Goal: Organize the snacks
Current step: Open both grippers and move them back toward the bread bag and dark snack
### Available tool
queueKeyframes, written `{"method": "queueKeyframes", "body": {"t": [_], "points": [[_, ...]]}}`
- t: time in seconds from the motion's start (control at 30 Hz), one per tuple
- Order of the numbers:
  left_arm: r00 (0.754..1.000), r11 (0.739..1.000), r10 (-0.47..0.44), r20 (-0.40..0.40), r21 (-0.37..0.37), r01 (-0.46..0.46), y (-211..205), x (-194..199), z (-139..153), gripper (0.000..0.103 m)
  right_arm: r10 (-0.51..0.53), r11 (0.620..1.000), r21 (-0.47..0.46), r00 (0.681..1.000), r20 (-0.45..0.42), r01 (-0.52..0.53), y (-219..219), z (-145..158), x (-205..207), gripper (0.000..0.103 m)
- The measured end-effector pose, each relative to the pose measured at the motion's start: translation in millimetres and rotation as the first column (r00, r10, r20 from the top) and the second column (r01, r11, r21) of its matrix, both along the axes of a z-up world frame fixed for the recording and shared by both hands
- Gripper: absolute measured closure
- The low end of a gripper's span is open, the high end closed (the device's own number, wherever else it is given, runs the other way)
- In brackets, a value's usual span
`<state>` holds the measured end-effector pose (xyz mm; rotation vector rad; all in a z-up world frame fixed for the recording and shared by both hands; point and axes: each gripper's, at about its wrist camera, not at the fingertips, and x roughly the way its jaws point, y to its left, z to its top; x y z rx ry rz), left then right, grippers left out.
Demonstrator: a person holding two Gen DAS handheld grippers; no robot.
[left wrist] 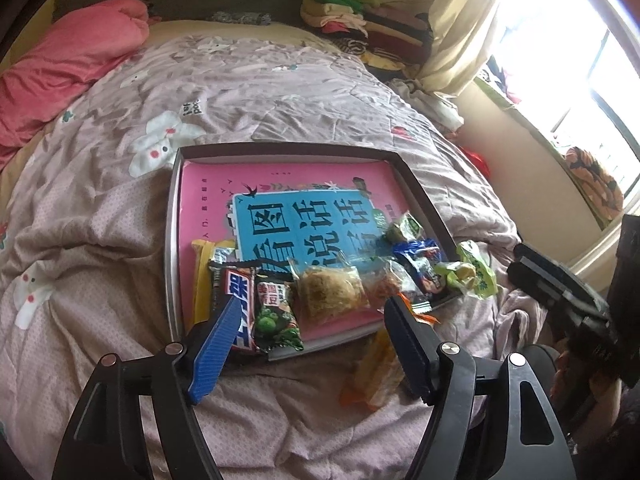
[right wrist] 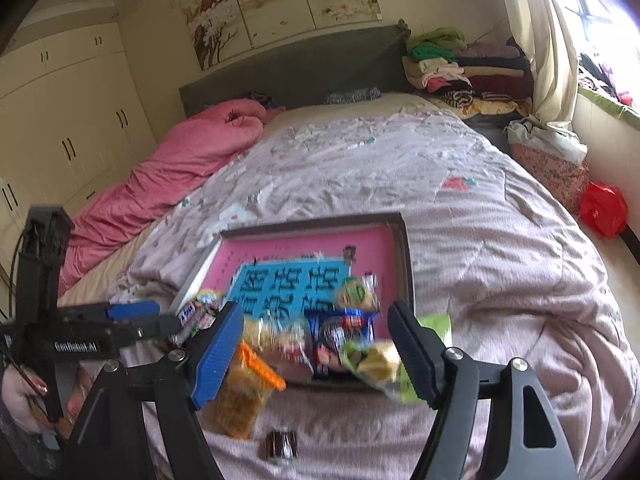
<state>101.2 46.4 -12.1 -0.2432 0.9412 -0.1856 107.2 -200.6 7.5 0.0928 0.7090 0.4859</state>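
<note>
Both tongs stand apart and hold nothing. The left gripper (left wrist: 310, 328) hovers over the near end of the tray (left wrist: 420, 192), where a row of snacks lies on the pink book (left wrist: 280, 176): the chocolate bar (left wrist: 236, 300) sits under its blue finger, the green pea packet (left wrist: 276, 312) between the jaws, and the clear-wrapped cake (left wrist: 332, 296) just ahead of the gap. The orange packet (left wrist: 372, 376) lies off the tray on the quilt (left wrist: 120, 240), below the dark finger. From the right gripper (right wrist: 316, 340), that orange packet (right wrist: 244, 396) rests just under the blue finger, the blue packet (right wrist: 344, 332) ahead between the jaws, the green-and-yellow packet (right wrist: 376, 364) against the dark finger, and a small dark candy (right wrist: 282, 444) lies nearest of all. The step looks like fetching the strays: come straight down with the jaws astride one packet, pinch the crimped end rather than the puffy middle, and keep off its neighbours
</note>
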Motion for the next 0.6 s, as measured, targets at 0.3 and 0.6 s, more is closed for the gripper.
{"method": "queueKeyframes", "body": {"t": [0.3, 0.6], "points": [[0.999, 0.999, -0.049, -0.015, -0.012, 0.049, -12.1, -11.0, -2.6, 0.028, 0.044, 0.998, -0.051, 0.996, -0.077, -0.048, 3.9, -24.9, -23.9, 0.029], [0.985, 0.99, -0.139, -0.099, -0.021, 0.138, -42.7, -12.9, -26.9, 0.028, 0.155, 0.962, -0.184, 0.957, -0.245, -0.203, 42.0, -76.6, -37.2, 0.05]]}}
